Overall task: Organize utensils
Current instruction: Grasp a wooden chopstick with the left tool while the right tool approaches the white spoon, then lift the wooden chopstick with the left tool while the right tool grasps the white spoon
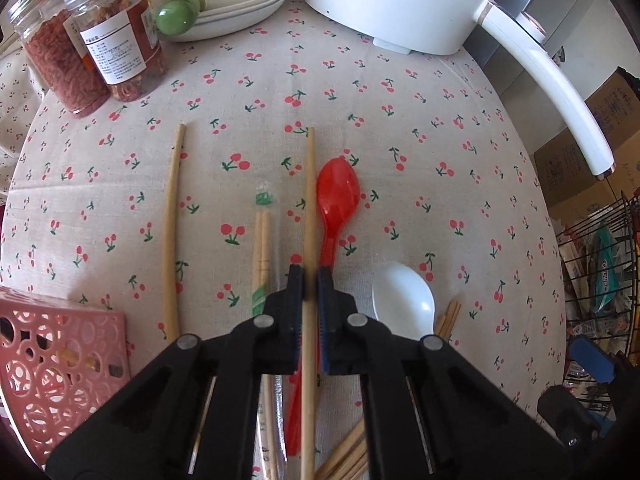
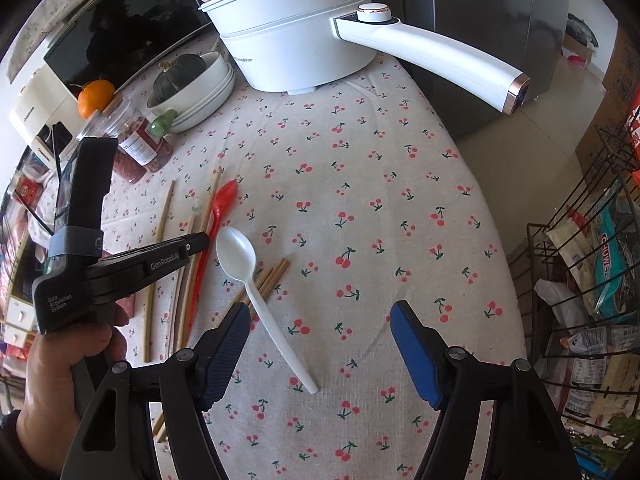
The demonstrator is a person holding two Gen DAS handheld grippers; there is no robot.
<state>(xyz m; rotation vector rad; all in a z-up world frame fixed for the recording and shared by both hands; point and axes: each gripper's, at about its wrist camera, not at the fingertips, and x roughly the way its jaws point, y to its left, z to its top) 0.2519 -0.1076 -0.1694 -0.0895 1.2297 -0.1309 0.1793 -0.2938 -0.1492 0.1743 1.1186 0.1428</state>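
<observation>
Left gripper [image 1: 311, 280] clamped on single chopstick [image 1: 309, 200], frame centre, beside red spoon [image 1: 337, 192]. Right gripper [image 2: 320, 332] wide open, white spoon [image 2: 256, 280] between its fingers.

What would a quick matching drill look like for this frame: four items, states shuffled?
1 left gripper
2 right gripper
3 white spoon
4 red spoon

a open, holding nothing
b lying beside the held chopstick
c shut on a chopstick
d bowl resting over loose chopsticks

Pairs: 1-c, 2-a, 3-d, 4-b
</observation>
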